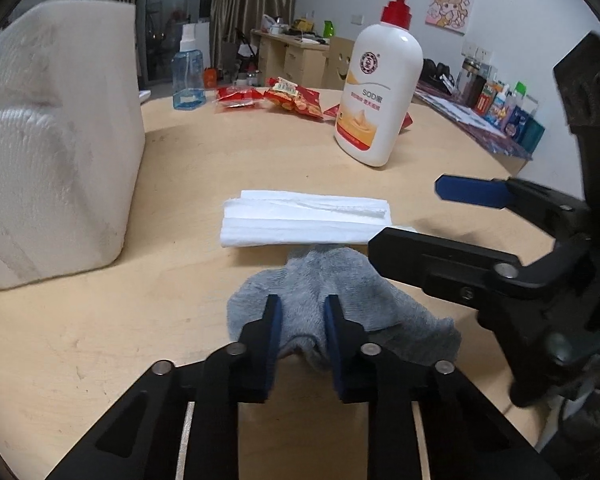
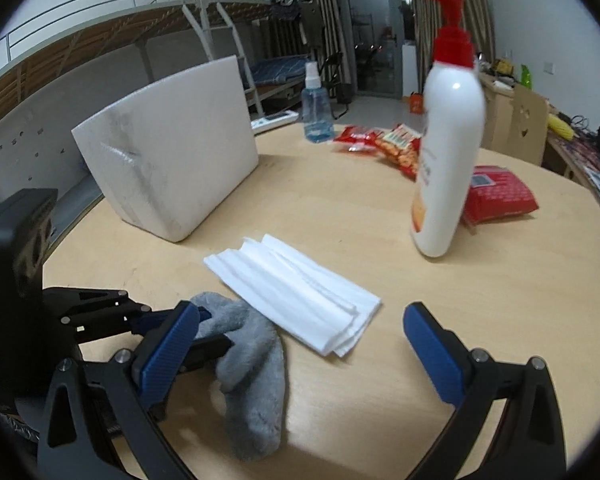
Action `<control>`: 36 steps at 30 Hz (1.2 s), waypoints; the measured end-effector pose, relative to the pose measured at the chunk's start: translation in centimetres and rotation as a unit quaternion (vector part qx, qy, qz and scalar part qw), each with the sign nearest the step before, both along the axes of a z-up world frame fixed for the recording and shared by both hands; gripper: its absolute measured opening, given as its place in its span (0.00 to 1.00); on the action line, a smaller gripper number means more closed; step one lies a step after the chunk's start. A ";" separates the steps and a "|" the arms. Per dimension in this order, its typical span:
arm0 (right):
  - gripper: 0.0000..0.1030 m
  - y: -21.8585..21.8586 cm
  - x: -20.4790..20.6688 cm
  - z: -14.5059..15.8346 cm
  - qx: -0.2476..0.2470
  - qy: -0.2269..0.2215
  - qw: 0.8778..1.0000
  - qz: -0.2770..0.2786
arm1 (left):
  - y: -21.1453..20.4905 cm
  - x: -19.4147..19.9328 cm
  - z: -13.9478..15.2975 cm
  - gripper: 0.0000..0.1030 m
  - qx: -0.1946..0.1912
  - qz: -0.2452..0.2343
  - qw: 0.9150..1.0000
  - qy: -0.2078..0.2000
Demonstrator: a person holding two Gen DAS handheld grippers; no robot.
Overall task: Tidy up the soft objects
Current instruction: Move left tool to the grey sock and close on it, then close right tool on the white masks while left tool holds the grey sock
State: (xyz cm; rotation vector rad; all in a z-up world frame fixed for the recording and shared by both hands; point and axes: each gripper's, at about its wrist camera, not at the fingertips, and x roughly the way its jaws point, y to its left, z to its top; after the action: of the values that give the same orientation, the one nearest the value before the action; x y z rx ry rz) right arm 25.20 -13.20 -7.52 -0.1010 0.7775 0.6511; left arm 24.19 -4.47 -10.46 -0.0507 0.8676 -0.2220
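A grey sock (image 1: 332, 292) lies crumpled on the wooden table (image 1: 140, 340). My left gripper (image 1: 300, 312) is shut on the near part of the sock. The sock also shows in the right wrist view (image 2: 252, 368), with the left gripper (image 2: 204, 328) pinching its far end. A folded white tissue stack (image 1: 304, 220) lies just beyond the sock, also in the right wrist view (image 2: 296, 296). My right gripper (image 2: 300, 328) is open and empty, hovering over the near edge of the sock and tissue; in the left wrist view it (image 1: 412, 216) reaches in from the right.
A white foam box (image 1: 56, 140) stands at the left. A white lotion pump bottle (image 1: 380, 88) stands behind the tissue, with red snack packets (image 1: 296, 100) and a blue spray bottle (image 1: 188, 76) farther back. A red packet (image 2: 500, 196) lies behind the lotion bottle.
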 end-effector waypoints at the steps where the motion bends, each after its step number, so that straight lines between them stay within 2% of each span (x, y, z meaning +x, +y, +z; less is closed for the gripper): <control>1: 1.00 0.1 0.1 0.0 -0.001 0.002 1.000 0.002 | 0.4 0.0 0.0 0.15 -0.010 0.000 1.000 0.003; 11: 1.00 2.0 0.7 -0.4 -0.025 0.008 0.999 0.019 | 1.4 -0.5 0.3 0.13 -0.026 -0.004 1.000 -0.001; 29: 1.00 4.6 1.7 -1.6 -0.074 0.016 0.997 0.015 | 5.6 -2.2 0.7 0.13 -0.022 0.020 1.000 -0.004; 33: 0.98 4.8 2.0 -1.9 -0.081 0.021 0.996 0.012 | 5.7 -2.5 0.7 0.13 -0.024 0.015 1.000 -0.003; 36: 0.90 5.0 2.3 -2.2 -0.090 0.028 0.995 0.012 | 5.9 -2.9 0.8 0.13 -0.025 0.012 1.000 -0.005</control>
State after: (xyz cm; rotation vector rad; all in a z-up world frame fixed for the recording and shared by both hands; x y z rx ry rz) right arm 27.46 -8.21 -9.73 -0.2583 0.8892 0.6067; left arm 21.30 1.44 -9.61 -0.1075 0.8504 -0.2213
